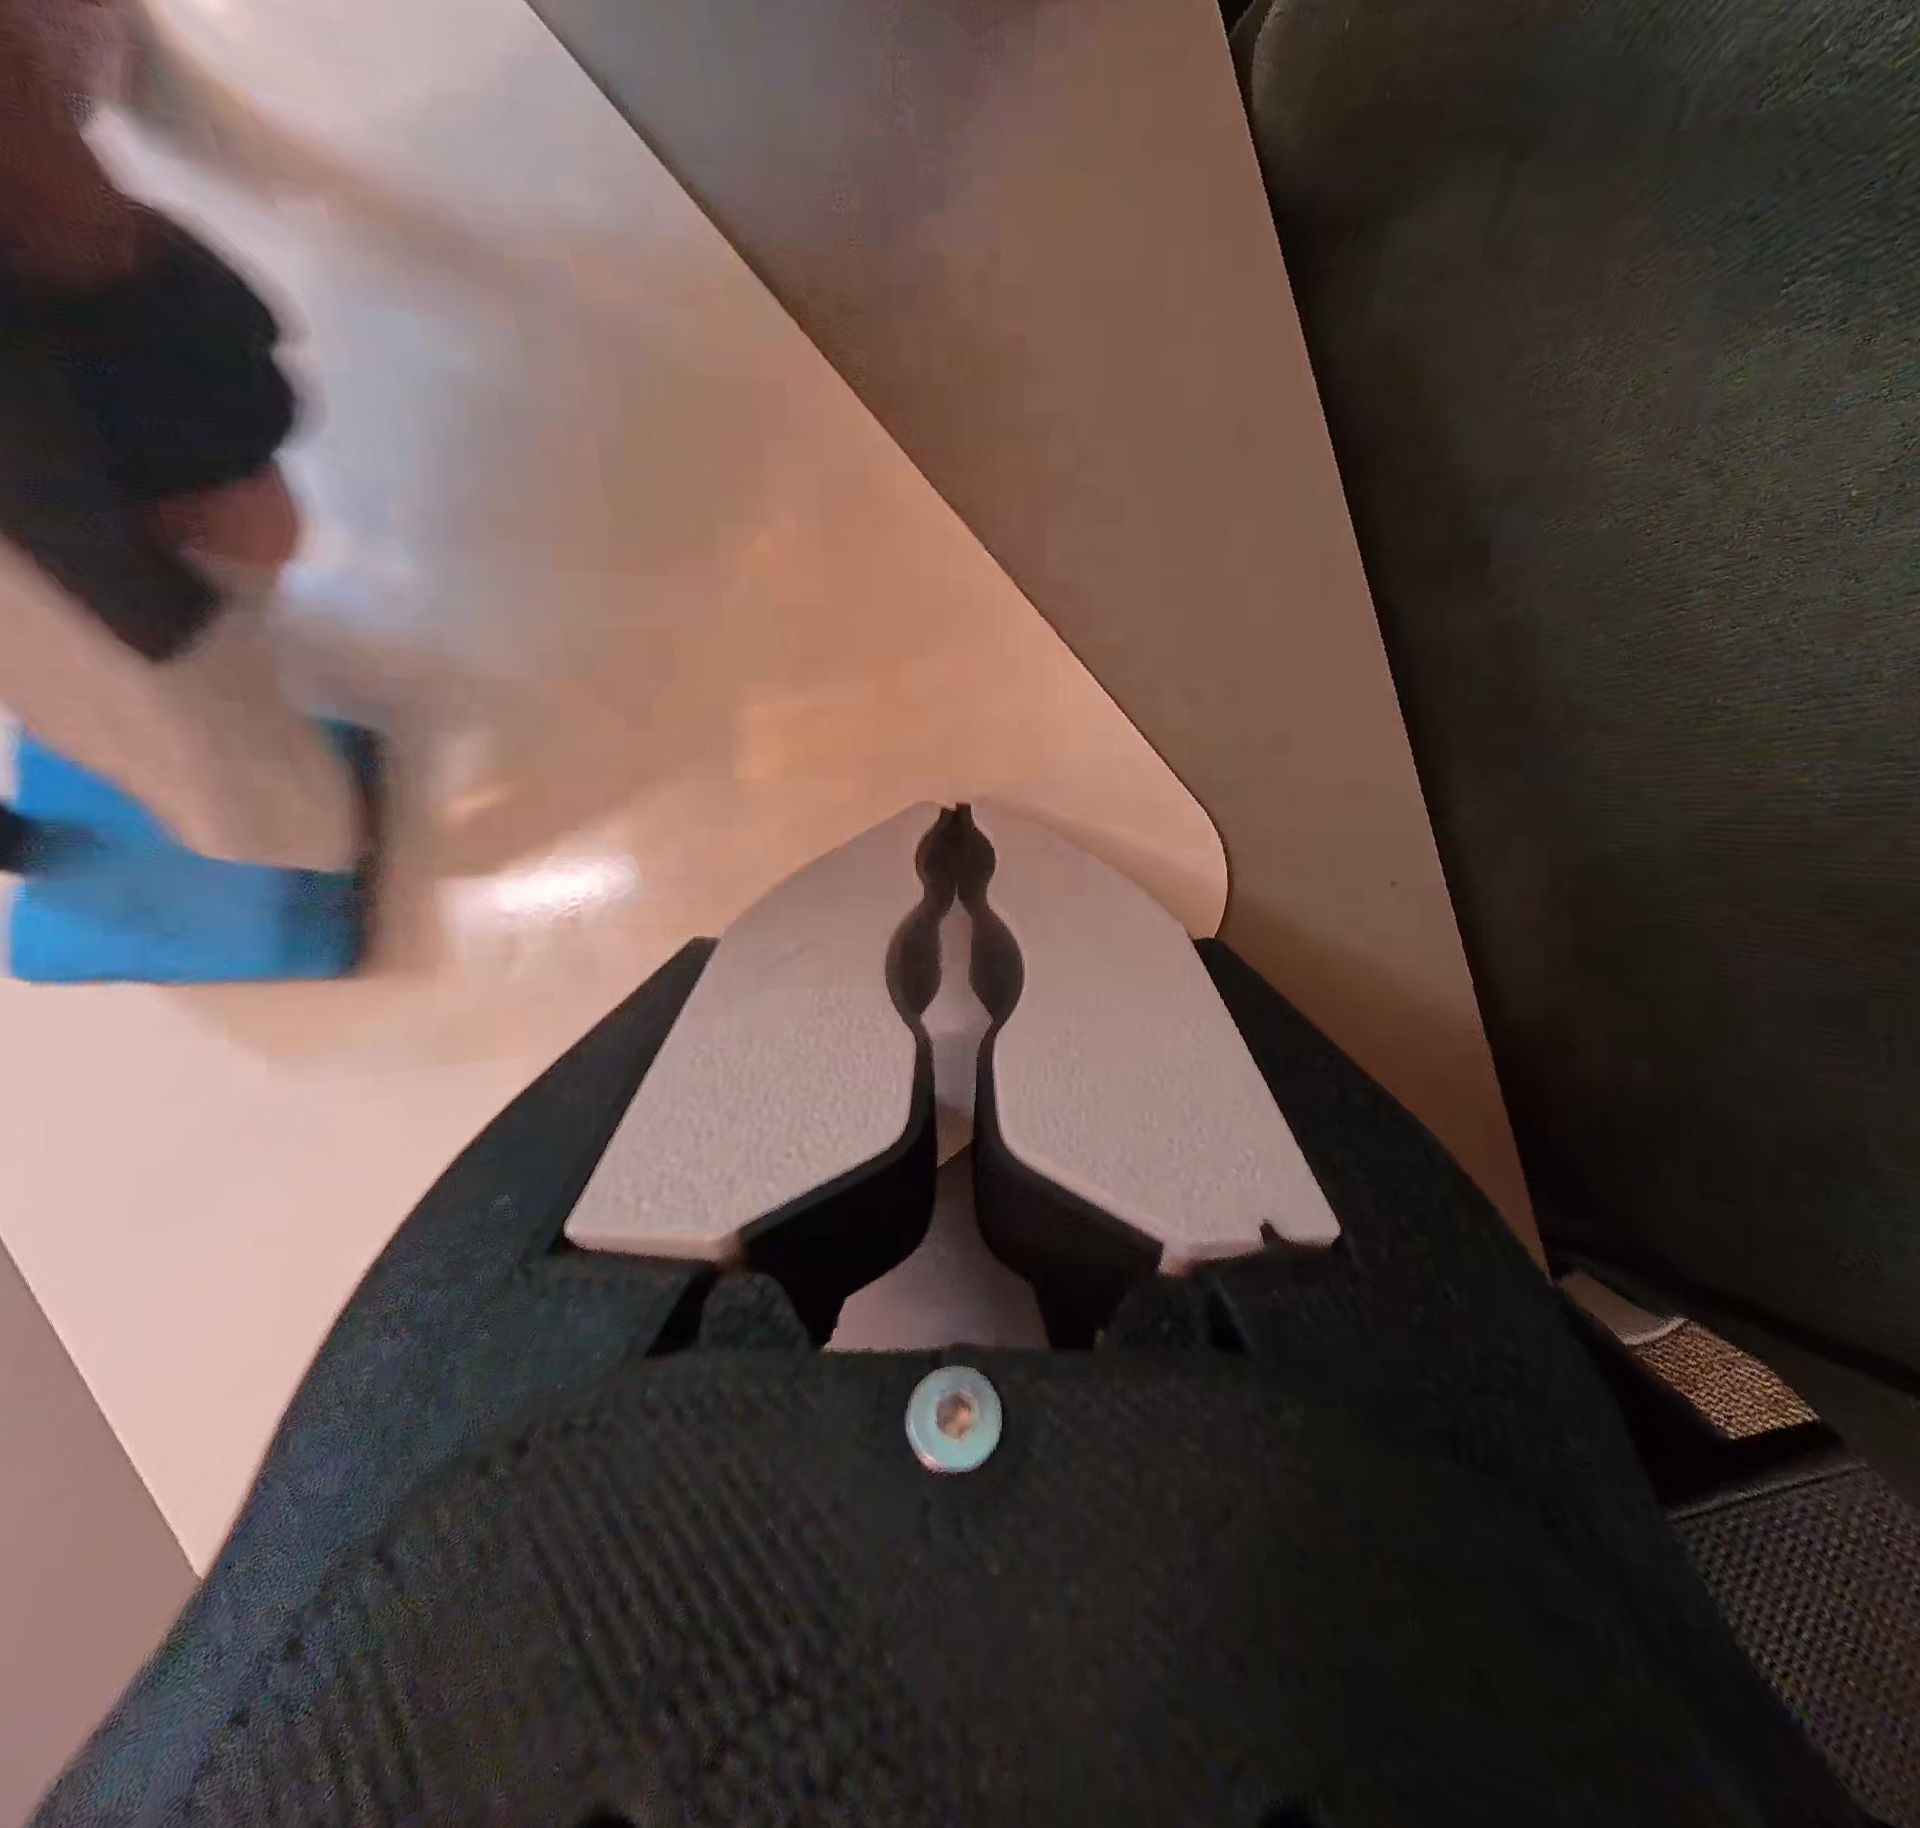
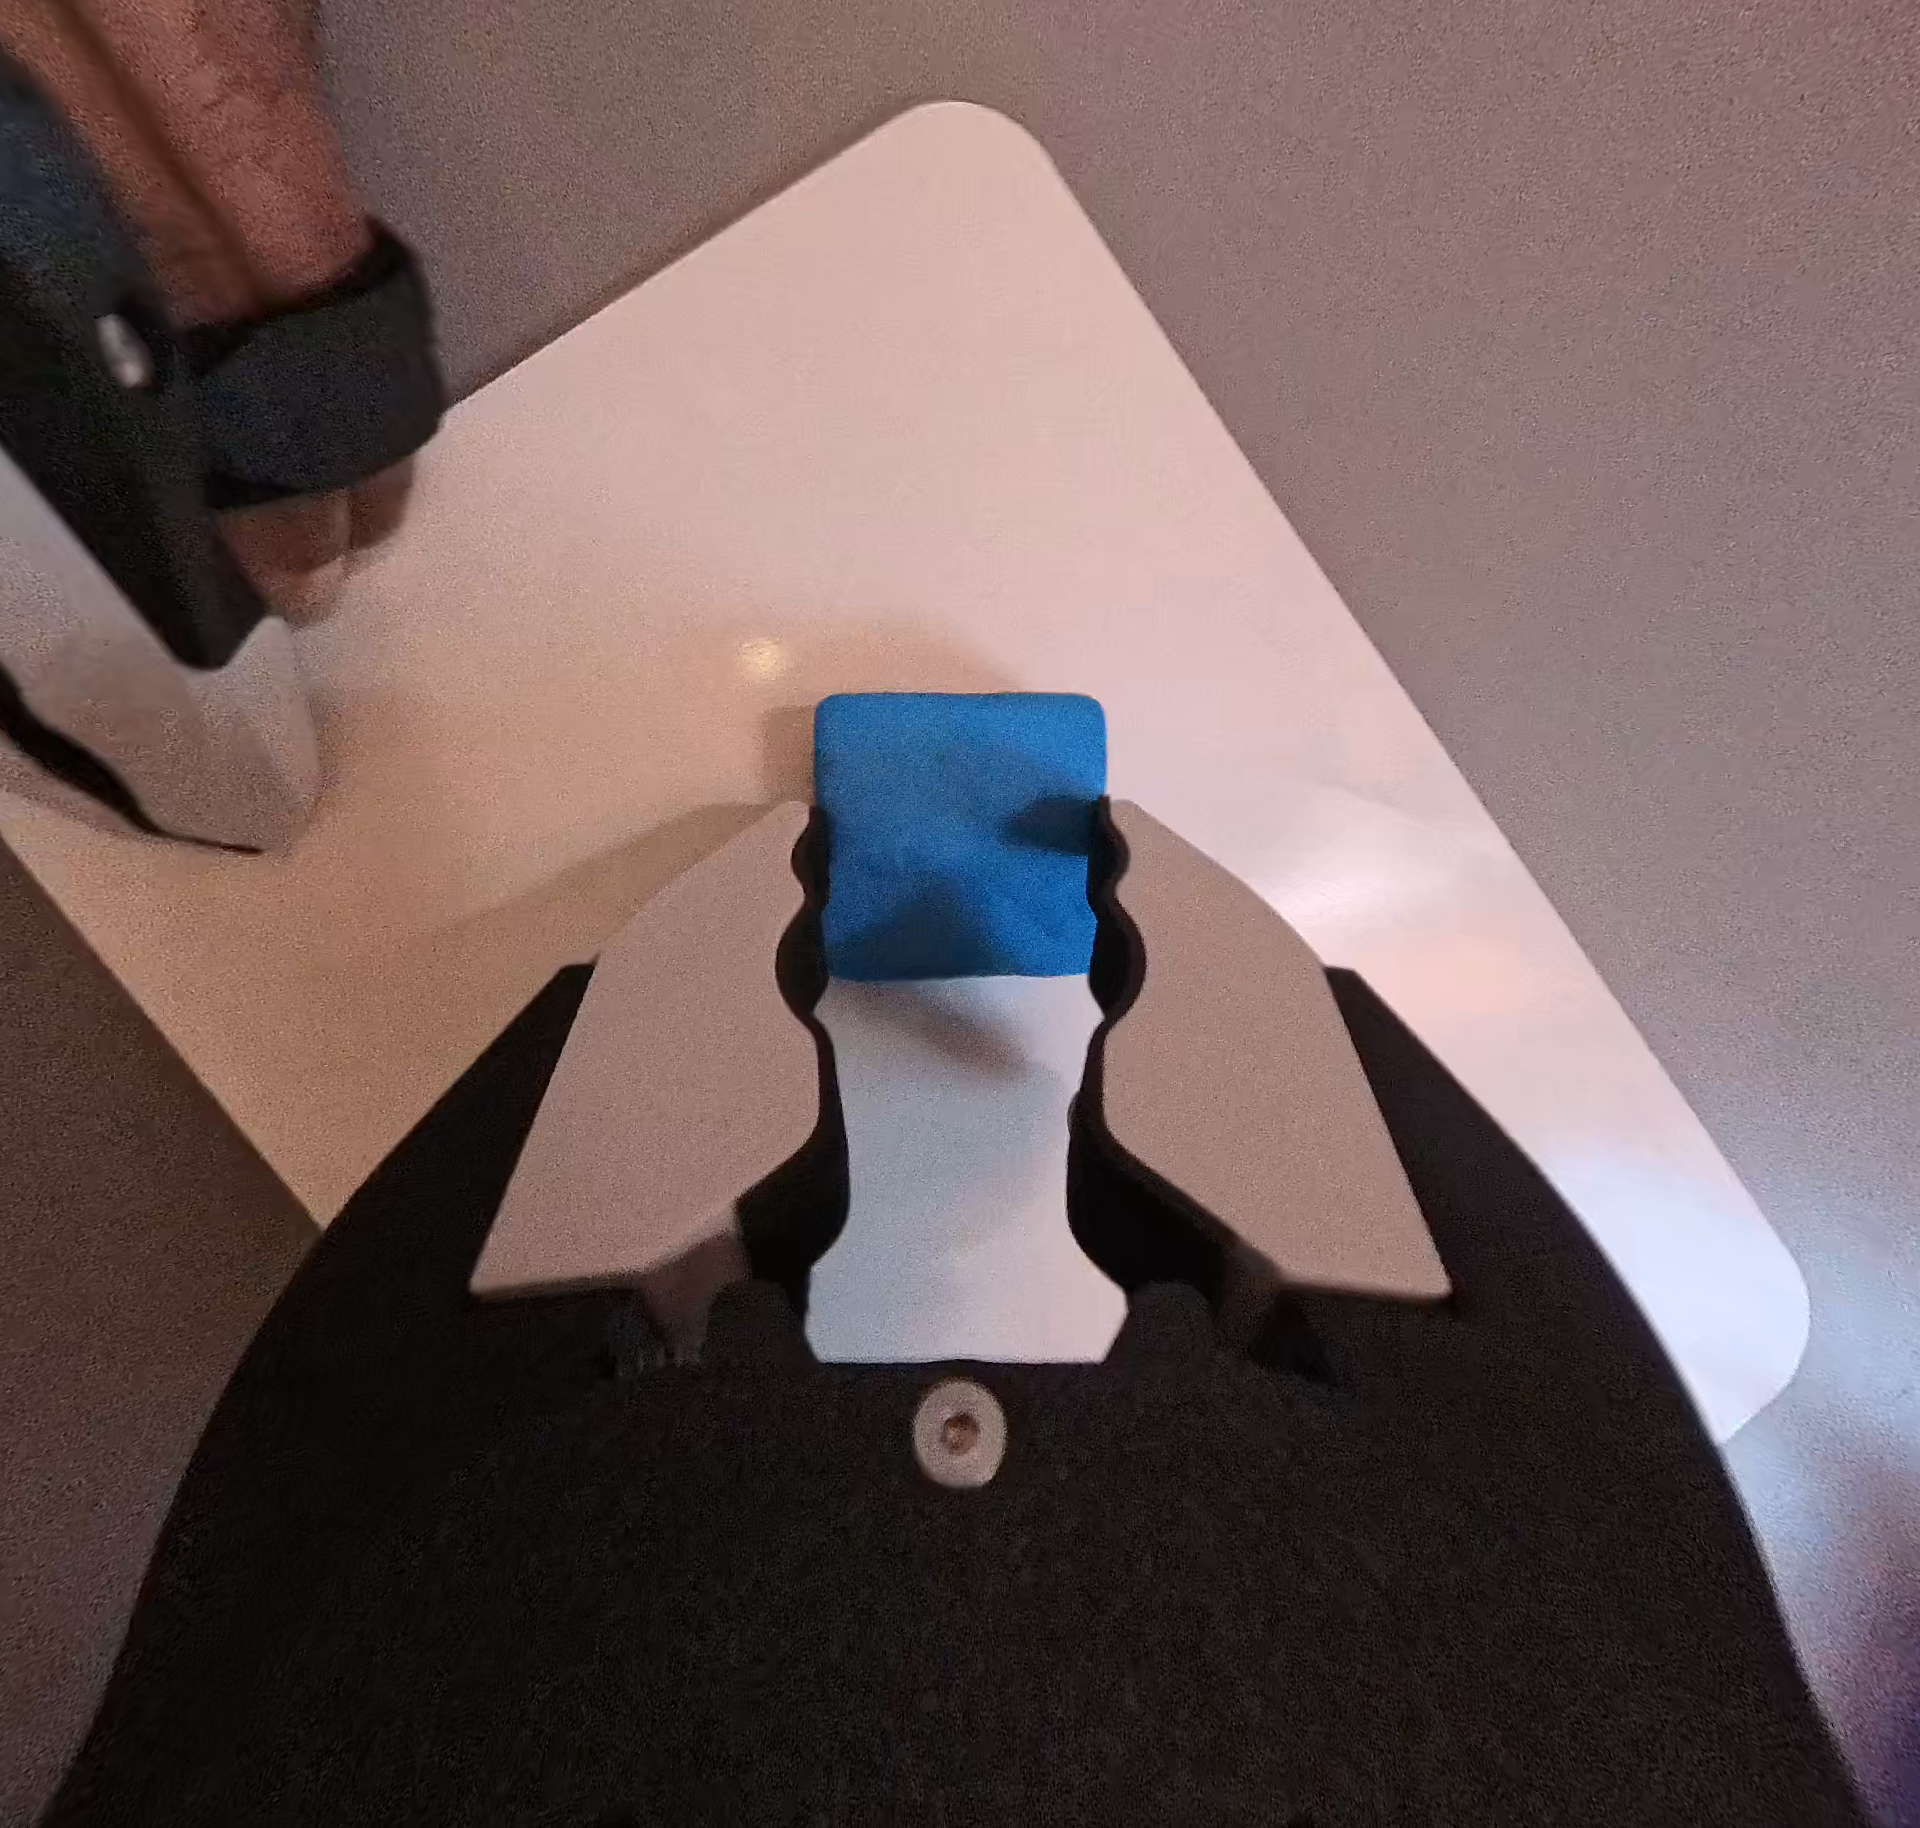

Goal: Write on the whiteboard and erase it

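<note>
A white whiteboard [image 2: 727, 448] with rounded corners lies flat; its surface looks blank. My right gripper [image 2: 956, 822] is shut on a blue eraser [image 2: 956, 833] and holds it against the board near its middle. My left gripper [image 1: 958, 814] is shut and empty, its tips pressing on a corner of the whiteboard [image 1: 582, 698]. In the left wrist view the right gripper and the blue eraser [image 1: 187, 905] show blurred at the left. In the right wrist view the left gripper [image 2: 260, 781] rests at the board's left edge, with a hand behind it.
A matte grey-beige table surface [image 2: 1455, 220] lies under the board. A dark green upholstered chair or sofa [image 1: 1610, 531] stands just past the table edge on the right of the left wrist view. A strap [image 1: 1704, 1373] lies by it.
</note>
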Available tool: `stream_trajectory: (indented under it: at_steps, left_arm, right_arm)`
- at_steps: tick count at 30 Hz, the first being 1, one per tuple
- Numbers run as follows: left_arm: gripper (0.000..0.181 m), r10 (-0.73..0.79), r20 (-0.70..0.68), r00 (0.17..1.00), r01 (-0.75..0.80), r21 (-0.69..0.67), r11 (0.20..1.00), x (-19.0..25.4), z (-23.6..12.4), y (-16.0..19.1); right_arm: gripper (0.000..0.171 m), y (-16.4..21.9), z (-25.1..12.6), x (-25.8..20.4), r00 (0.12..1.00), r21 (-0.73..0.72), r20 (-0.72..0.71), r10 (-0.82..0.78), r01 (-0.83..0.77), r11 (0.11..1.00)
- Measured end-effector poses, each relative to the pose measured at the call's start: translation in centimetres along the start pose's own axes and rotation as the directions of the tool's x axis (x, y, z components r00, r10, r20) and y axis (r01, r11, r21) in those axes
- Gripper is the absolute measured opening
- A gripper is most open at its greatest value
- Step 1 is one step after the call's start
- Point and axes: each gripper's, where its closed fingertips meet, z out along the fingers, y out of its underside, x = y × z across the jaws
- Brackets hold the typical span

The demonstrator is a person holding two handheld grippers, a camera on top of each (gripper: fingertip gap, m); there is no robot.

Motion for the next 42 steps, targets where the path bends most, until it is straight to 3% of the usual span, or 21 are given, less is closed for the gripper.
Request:
stream_trajectory:
  at_steps: [2, 4, 6, 8, 12, 18, 21, 25, 31, 32, 33, 37, 42]
  left_arm:
    - [0.0, -0.005, 0.004, 1.0, 0.005, 0.0, 1.0, -0.1, -0.1, 0.1]
    - [0.0, -0.005, 0.014, 1.0, 0.005, -0.001, 1.0, -0.2, -0.1, 0.1]
    - [0.0, -0.007, 0.022, 1.0, 0.007, -0.006, 1.0, -0.3, -0.1, 0.1]
    - [0.0, -0.006, 0.027, 1.0, 0.006, -0.01, 1.0, -0.3, -0.1, 0.1]
    - [0.0, -0.017, -0.008, 1.0, 0.017, 0.016, 1.0, -0.3, -0.2, 0.0]
    - [0.0, -0.164, 0.09, 0.982, 0.132, 0.289, 0.948, -5.0, -2.7, -1.6]
    - [0.0, -0.25, 0.152, 0.956, 0.176, 0.386, 0.906, -7.5, -4.1, -1.3]
    - [0.0, -0.36, 0.184, 0.914, 0.225, 0.509, 0.831, -10.0, -6.0, -1.2]
    - [0.001, -0.502, 0.24, 0.831, 0.266, 0.622, 0.736, -13.1, -8.9, 0.3]
    - [0.015, -0.525, 0.25, 0.813, 0.276, 0.628, 0.727, -13.6, -9.1, 0.6]
    - [0.018, -0.539, 0.257, 0.802, 0.289, 0.624, 0.726, -13.9, -9.2, 1.0]
    - [0.022, -0.577, 0.298, 0.76, 0.287, 0.643, 0.71, -15.1, -10.1, 2.0]
    - [0.024, -0.608, 0.38, 0.697, 0.262, 0.654, 0.709, -16.6, -10.9, 3.5]
  right_arm:
    - [0.049, 0.5, -0.3, 0.0, 1.0, 0.025, 0.011, -0.007, 0.007, 1.0]
    - [0.049, 3.2, -1.5, 5.7, 0.984, 0.04, -0.093, 0.154, -0.151, 0.988]
    - [0.049, 7.2, -3.5, 12.5, 0.913, 0.058, -0.257, 0.316, -0.312, 0.948]
    - [0.049, 9.3, -4.8, 16.0, 0.863, 0.076, -0.352, 0.364, -0.361, 0.93]
    - [0.049, 6.7, -5.1, 17.8, 0.851, 0.168, -0.38, 0.363, -0.322, 0.932]
    - [0.05, 8.4, -4.6, 25.2, 0.72, 0.207, -0.461, 0.519, -0.481, 0.852]
    - [0.051, 9.2, -3.3, 25.9, 0.705, 0.199, -0.473, 0.528, -0.498, 0.844]
    - [0.07, 8.8, -4.4, 25.4, 0.703, 0.216, -0.501, 0.504, -0.462, 0.86]
    - [0.078, 3.0, -11.1, 22.2, 0.773, 0.491, -0.319, 0.548, -0.36, 0.793]
    - [0.079, 2.2, -12.5, 21.3, 0.787, 0.542, -0.304, 0.537, -0.321, 0.777]
    - [0.08, 1.7, -13.8, 20.4, 0.796, 0.583, -0.302, 0.524, -0.28, 0.763]
    - [0.08, 2.9, -16.9, 17.7, 0.777, 0.689, -0.347, 0.525, -0.169, 0.705]
    - [0.08, 6.0, -15.8, 18.3, 0.733, 0.776, -0.327, 0.596, -0.152, 0.613]
